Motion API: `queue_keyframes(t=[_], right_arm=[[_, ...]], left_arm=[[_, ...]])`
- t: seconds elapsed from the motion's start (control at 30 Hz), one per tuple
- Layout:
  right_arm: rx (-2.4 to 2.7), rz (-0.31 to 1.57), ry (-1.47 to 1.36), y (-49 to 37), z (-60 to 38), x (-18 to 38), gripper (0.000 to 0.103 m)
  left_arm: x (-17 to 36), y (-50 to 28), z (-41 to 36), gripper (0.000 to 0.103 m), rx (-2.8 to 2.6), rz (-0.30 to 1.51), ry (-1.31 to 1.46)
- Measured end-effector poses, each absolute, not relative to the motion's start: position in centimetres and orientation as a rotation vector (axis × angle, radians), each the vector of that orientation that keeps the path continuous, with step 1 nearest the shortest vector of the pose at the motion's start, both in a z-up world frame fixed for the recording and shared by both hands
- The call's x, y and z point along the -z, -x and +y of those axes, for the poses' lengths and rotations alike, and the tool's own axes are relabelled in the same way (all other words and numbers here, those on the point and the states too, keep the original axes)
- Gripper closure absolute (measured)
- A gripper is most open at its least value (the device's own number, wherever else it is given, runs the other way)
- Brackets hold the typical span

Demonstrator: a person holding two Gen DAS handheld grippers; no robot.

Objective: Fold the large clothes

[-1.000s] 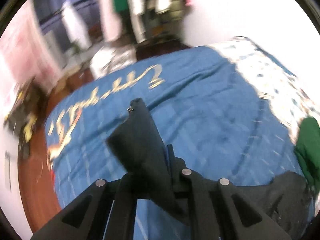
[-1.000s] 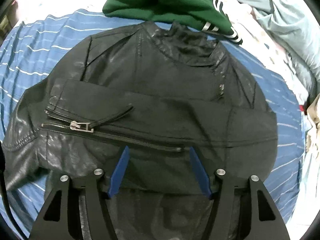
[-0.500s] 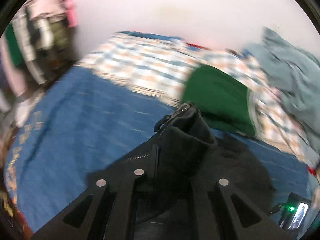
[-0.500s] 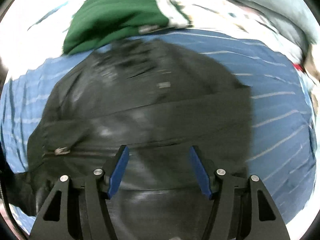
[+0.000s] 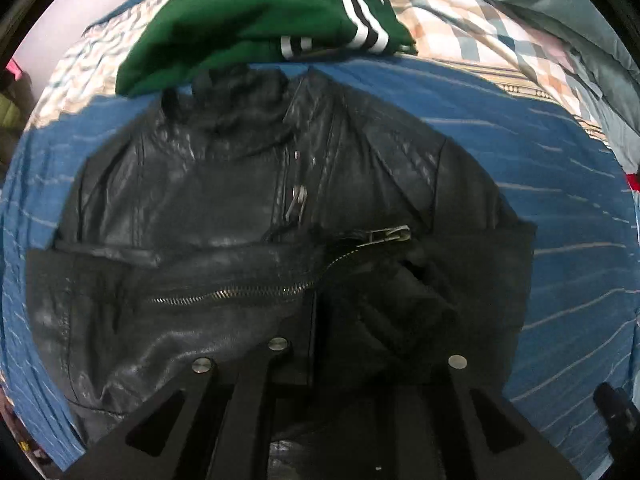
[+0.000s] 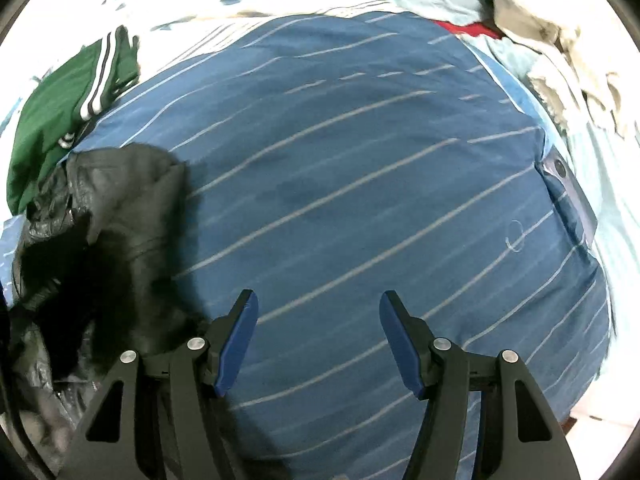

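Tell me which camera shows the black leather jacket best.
The left wrist view: the black leather jacket fills the frame, collar, zips and folded sleeve visible, spread on the blue striped bedspread. The right wrist view catches only a crumpled edge at its left side.

A blue quilt with thin pale stripes [image 6: 360,184] is spread over the bed and fills most of both views. Beyond its far edge a pastel checked sheet [image 5: 460,20] is seen. A grey-blue blanket [image 5: 560,12] is bunched along the bed's right side, with crumpled cream fabric [image 6: 568,52] piled at the far right corner. A small patch of red cloth [image 6: 468,28] is wedged beside that pile.
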State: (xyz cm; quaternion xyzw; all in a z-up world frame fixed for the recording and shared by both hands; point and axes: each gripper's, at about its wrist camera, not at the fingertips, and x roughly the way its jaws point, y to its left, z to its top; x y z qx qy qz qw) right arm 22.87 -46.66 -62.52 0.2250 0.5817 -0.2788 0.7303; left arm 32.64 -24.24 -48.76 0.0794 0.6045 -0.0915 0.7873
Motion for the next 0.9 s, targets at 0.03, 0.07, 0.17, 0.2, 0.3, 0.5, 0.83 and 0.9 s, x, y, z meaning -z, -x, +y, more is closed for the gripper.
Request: queue_keyframes(t=[0.03,0.07,0.17,0.2,0.3,0.5,0.83,0.9], right_arm=[[0.591,1.263,-0.518,-22.2,-47.5,62.6,0.038],[0.569,1.261,-0.533,-21.8,-47.9,62.6,0.037],[0.513,1.284,-0.528,-21.2,-48.4,63.4,0.025],[0.496,1.288,-0.512,-21.1,-48.2,63.6,0.024],[0.413,1.305,-0.528,-21.0,-47.2,64.7,0.023],[0.301,1.463,-0.541,-21.1,-43.9,67.1,0.023],[0.313,1.751,-0.391,-23.0,-40.9,75.7,0.013],[0.338,1.775,-0.412,-23.4,-41.1,76.2,0.009]], left_arm=[[48.1,-32.3,-23.8,0.09,0.19,1.289,-0.17],[47.2,-31.8,-23.4,0.087,0.18,1.274,-0.174],[45.1,-30.1,-21.1,0.037,0.163,1.284,-0.14],[44.4,-29.4,-20.2,0.02,0.16,1.287,-0.123],[43.1,-27.5,-16.9,0.008,0.103,1.297,-0.117],[44.2,-22.5,-7.7,0.008,-0.181,1.314,-0.233],[54.3,-20.0,-0.3,0.0,-0.313,1.4,-0.18],[54.3,-19.9,-0.1,0.0,-0.321,1.402,-0.143]])
